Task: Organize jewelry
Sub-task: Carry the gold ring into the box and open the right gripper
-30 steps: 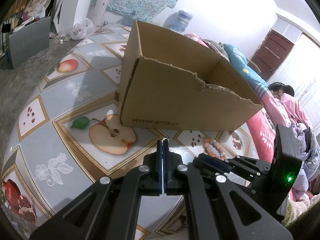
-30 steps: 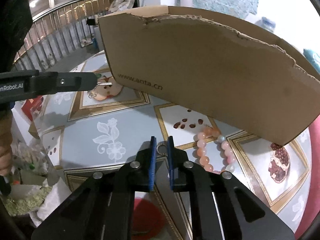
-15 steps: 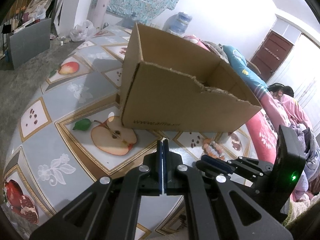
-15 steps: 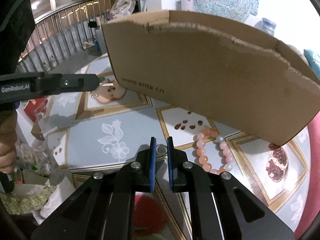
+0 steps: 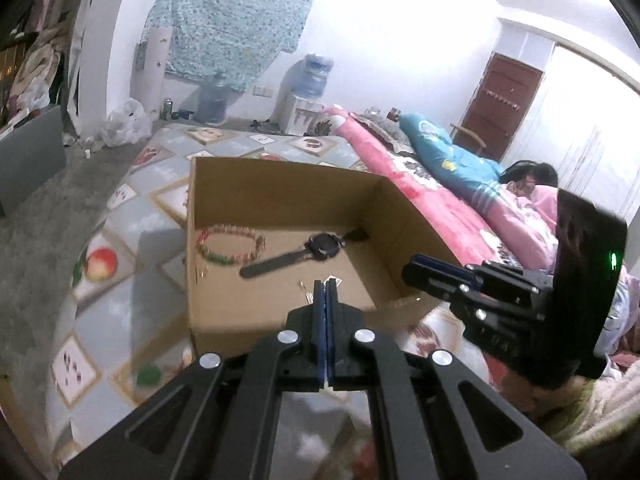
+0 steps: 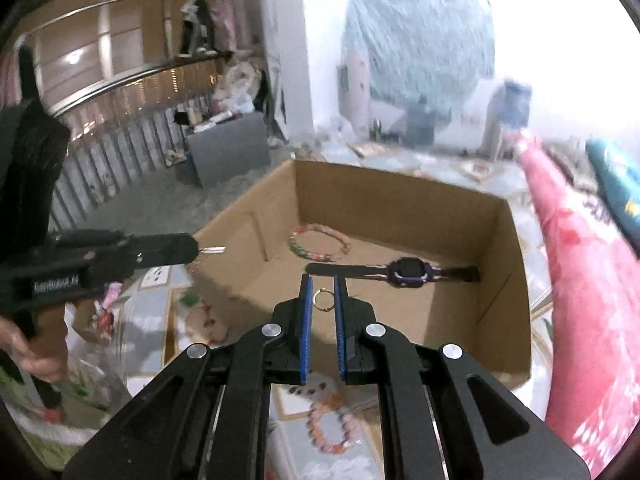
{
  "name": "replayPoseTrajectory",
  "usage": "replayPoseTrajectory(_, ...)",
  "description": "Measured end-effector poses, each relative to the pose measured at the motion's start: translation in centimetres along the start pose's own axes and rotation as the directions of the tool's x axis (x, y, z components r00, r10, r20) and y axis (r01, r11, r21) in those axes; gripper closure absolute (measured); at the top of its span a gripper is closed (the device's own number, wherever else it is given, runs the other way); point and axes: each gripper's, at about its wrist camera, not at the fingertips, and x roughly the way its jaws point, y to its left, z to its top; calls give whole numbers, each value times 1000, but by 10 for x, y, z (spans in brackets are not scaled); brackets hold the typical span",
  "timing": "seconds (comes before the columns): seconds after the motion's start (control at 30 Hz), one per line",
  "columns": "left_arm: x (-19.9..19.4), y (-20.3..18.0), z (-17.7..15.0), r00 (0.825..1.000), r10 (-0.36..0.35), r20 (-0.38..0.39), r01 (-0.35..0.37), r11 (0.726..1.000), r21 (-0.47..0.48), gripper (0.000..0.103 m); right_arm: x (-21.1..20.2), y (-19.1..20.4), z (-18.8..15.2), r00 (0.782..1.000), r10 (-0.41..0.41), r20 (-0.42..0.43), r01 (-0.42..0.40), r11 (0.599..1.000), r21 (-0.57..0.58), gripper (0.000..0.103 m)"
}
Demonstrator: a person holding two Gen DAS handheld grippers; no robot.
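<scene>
- The cardboard box (image 6: 400,208), a second ago seen from below its rim as a side wall, is now seen from above, its floor open to both cameras; both grippers have come up off the fruit-patterned table mat (image 5: 120,216) and stand over the near wall, which I judge to be the carry before a drop.
- The watch (image 6: 404,272) lies flat on the box floor, its long axis running left to right in the right wrist view, the loose strap end toward the left.
- A green-and-pink beaded bracelet (image 6: 318,244) lies behind it, well apart from the walls.
- A peach bead bracelet (image 6: 330,428) is left on the mat outside the box, below the right gripper, so the sorting is not finished.
- The right gripper (image 6: 323,300) is clamped on a small gold ring (image 6: 323,300), upright between the pads and facing the camera.
- The left gripper (image 5: 325,292) is pressed shut; a thin silvery piece, perhaps a clip (image 6: 214,249), sticks out of its tip, pointing at the box.
</scene>
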Motion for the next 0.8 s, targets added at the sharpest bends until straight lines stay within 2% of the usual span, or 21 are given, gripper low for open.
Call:
replayPoseTrajectory(0.03, 13, 2, 8, 1000, 4, -23, -4, 1000, -7, 103, 14, -11, 8, 998, 27, -56, -26, 999, 23, 94)
replayPoseTrajectory(0.1, 33, 5, 18, 998, 23, -65, -24, 1000, -19, 103, 30, -26, 16, 993, 34, -111, -27, 998, 62, 94)
replayPoseTrajectory(0.23, 78, 16, 31, 984, 67, -163, -72, 997, -27, 103, 65, -48, 24, 969, 69, -238, -42, 993, 114, 94)
replayPoseTrajectory(0.37, 101, 21, 33, 973, 85, -216, -95, 995, -36, 102, 85, -56, 21, 951, 73, -302, -38, 992, 119, 93)
replayPoseTrajectory(0.43, 107, 23, 33, 968, 83, -235, -97, 994, -49, 100, 88, -60, 20, 949, 75, -307, -37, 991, 128, 85)
replayPoseTrajectory(0.5, 108, 24, 31, 968, 83, -236, -99, 993, -57, 85, 87, -63, 18, 951, 79, -300, -39, 990, 137, 79)
replayPoseTrajectory(0.53, 108, 24, 31, 969, 86, -232, -102, 993, -56, 82, 84, -65, 18, 953, 78, -292, -38, 989, 141, 77)
replayPoseTrajectory(0.7, 100, 21, 30, 973, 117, -201, -127, 991, -38, 73, 65, -77, 21, 969, 84, -231, -45, 984, 172, 77)
replayPoseTrajectory(0.8, 87, 18, 31, 979, 134, -156, -140, 990, -28, 65, 38, -84, 23, 984, 89, -156, -58, 980, 190, 75)
